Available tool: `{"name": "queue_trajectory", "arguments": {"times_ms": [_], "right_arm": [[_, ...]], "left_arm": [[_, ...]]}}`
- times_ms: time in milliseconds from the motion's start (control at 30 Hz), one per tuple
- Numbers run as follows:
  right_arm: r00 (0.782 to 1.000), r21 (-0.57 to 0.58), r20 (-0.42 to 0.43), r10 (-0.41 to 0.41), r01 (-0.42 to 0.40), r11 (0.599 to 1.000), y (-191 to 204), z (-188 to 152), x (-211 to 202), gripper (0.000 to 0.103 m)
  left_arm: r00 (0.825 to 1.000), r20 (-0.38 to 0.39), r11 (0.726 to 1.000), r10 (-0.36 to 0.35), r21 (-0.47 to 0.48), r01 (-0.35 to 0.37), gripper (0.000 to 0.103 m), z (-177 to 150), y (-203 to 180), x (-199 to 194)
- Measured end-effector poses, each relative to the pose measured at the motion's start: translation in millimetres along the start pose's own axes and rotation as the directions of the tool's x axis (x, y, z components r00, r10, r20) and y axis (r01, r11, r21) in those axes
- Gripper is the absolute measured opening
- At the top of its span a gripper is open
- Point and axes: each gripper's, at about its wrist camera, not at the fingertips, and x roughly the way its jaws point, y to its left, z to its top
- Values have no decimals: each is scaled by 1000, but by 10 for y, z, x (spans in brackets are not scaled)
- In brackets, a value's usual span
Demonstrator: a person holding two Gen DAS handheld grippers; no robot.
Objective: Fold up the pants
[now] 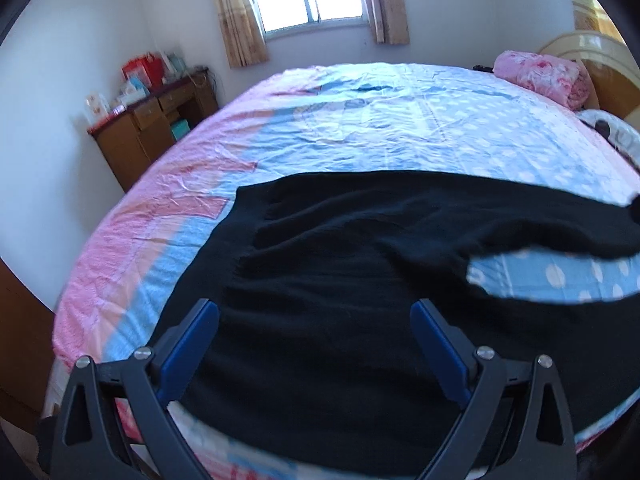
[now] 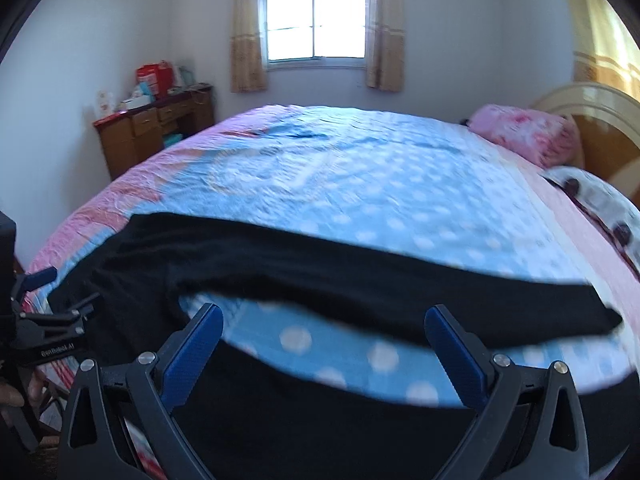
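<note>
Presently, item one: black pants (image 1: pixel 340 272), laid flat on the bed (image 1: pixel 360 132), near its front edge, waist end toward the desk side, both legs running off toward the headboard side. The legs are parted in a V, with a wedge of dotted sheet showing between them. Not yet folded anywhere that I can see.

Item two: left gripper (image 1: pixel 316 320), above the seat of the pants, close to the waist. Jaws spread wide, nothing between them; I cannot tell whether the tips touch the cloth.

Item three: right gripper (image 2: pixel 324 328), above the gap between the two legs, the near leg passing under its fingers, the far leg (image 2: pixel 400 292) just beyond them. Jaws likewise spread wide and empty.

Item four, surroundings relative to the pants: pink bedding bundle (image 2: pixel 528 136) well beyond the leg ends by the headboard; wooden desk (image 2: pixel 160 128) well beyond the waist end; window (image 2: pixel 316 20) on the wall across the bed.

Step in hand, by my reading: the start, both tools arriving over the garment for the first lengthwise fold, one leg onto the other.

Next move, as I judge it: I lower both, pinch the near edge at waist and near-leg hem, and carry that half over onto the far leg, keeping the cloth taut so it lands without bunching.
</note>
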Motion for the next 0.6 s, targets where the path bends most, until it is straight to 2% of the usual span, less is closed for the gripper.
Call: {"name": "queue_trajectory", "arguments": {"times_ms": [100, 133, 200, 267, 300, 400, 433, 533, 567, 600], "right_arm": [[995, -70, -47, 88, -91, 993, 134, 411, 488, 102], [986, -91, -99, 132, -141, 986, 200, 559, 768, 102], [972, -103, -170, 161, -180, 978, 293, 728, 1209, 101], [950, -96, -241, 197, -225, 970, 381, 857, 1658, 91], [929, -85, -286, 235, -269, 959, 432, 915, 1929, 81], [888, -76, -370, 272, -321, 944, 578, 951, 2415, 76], [882, -85, -387, 270, -326, 942, 637, 960, 2584, 76], [847, -102, -450, 284, -365, 925, 733, 885, 2922, 76], [853, -126, -440, 280, -367, 922, 756, 873, 2955, 76], [863, -154, -419, 283, -374, 914, 784, 864, 2933, 70]], "left_arm": [[999, -42, 998, -28, -49, 26, 99, 212, 91, 211], [998, -46, 998, -34, -56, 31, 99, 278, 108, 266], [998, -52, 998, -25, -51, 23, 99, 381, 110, 355], [998, -68, 999, -12, -38, 9, 99, 453, 109, 481], [997, -78, 999, -12, -30, 9, 99, 473, 109, 544], [994, -109, 1000, 3, -19, -5, 99, 505, 135, 727], [993, -115, 1000, 1, -24, -4, 99, 508, 156, 770], [988, -149, 998, -49, -50, 42, 99, 526, 204, 881], [986, -155, 997, -59, -56, 51, 99, 531, 211, 912], [986, -154, 997, -59, -56, 51, 99, 536, 210, 938]]}}
